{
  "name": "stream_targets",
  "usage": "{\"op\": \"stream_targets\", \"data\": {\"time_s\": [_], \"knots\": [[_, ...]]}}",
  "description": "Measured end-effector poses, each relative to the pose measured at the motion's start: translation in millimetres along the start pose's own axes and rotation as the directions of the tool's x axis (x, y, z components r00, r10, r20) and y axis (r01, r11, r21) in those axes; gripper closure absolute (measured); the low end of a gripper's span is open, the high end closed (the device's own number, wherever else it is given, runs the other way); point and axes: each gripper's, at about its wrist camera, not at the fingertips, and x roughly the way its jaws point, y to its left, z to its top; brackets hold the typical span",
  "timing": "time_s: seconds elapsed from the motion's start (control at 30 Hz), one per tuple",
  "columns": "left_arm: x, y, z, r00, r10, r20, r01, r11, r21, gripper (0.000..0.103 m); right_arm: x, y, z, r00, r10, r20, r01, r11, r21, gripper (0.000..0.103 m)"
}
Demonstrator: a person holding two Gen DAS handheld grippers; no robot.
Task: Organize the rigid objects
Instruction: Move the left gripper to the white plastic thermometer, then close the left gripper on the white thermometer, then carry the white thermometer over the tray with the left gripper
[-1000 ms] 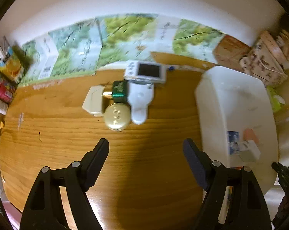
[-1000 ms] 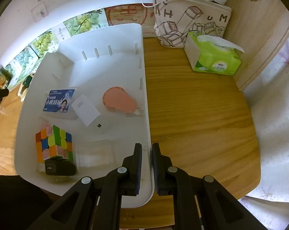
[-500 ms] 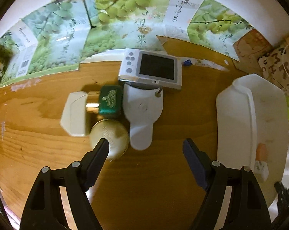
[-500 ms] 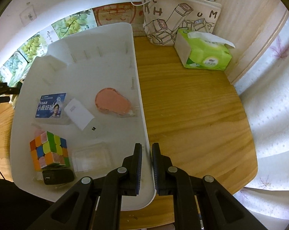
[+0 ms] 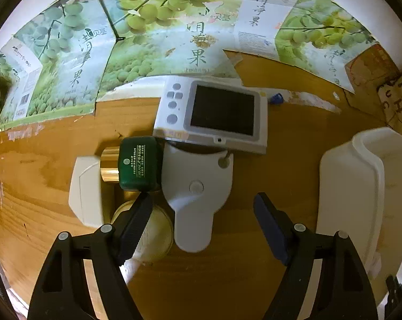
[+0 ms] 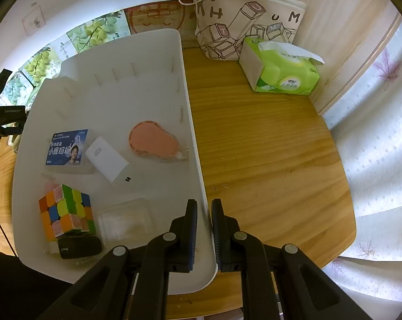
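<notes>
Wooden table [image 5: 227, 280]: left gripper [image 5: 202, 208], jaws apart, has dropped over the white holder [image 5: 195, 194] beside the bin [image 5: 350, 186], ready to grasp; right gripper [image 6: 202, 213] stays clamped on the bin's rim.

Left wrist view, centre: the screen device [image 5: 214, 114] lies at the back of the worktop [image 5: 281, 186], its near edge over the paddle-shaped piece [image 5: 195, 194].
Left of the paddle: the small box [image 5: 138, 164] touches it; further left lies the flat block [image 5: 85, 189]; the round tin [image 5: 153, 232] sits lower.
Right edge: the bin [image 5: 350, 186].
Right wrist view, in the bin [image 6: 195, 144]: the card [image 6: 66, 148], charger [image 6: 107, 161] and tape dispenser [image 6: 154, 142] across the middle; the cube [image 6: 66, 212] at lower left.
Upper right: the tissue pack [image 6: 279, 68] before the bag [image 6: 249, 24].
</notes>
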Motion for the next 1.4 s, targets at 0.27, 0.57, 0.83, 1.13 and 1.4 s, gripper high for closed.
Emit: {"op": "stream_targets", "data": {"time_s": [0.27, 0.57, 0.83, 1.13, 1.4], "knots": [[14.9, -3.2, 10.3, 0.999, 0.043, -0.011, -0.043, 0.999, 0.006, 0.044, 0.5, -0.6, -0.1, 1.0, 0.003, -0.001, -0.003, 1.0, 0.002, 0.09], [16.9, -1.4, 14.3, 0.999, 0.026, -0.039, -0.026, 1.0, 0.002, 0.045, 0.7, -0.5, 0.1, 1.0, 0.005, -0.002, -0.005, 1.0, 0.006, 0.089], [-21.0, -7.6, -8.5, 1.0, -0.013, -0.016, 0.013, 1.0, 0.003, 0.045, 1.2, -0.7, 1.1, 1.0, 0.025, -0.004, -0.025, 1.0, -0.013, 0.089], [-87.1, -15.1, -36.1, 0.996, -0.049, 0.068, 0.046, 0.998, 0.044, 0.045, 7.1, -3.9, 5.4, 0.998, 0.048, -0.034, -0.049, 0.998, -0.029, 0.09], [-127.9, -57.6, -59.6, 0.987, -0.087, 0.135, 0.073, 0.991, 0.109, 0.044, 11.2, -9.1, 10.4, 0.995, 0.087, -0.05, -0.088, 0.996, -0.028, 0.097]]}}
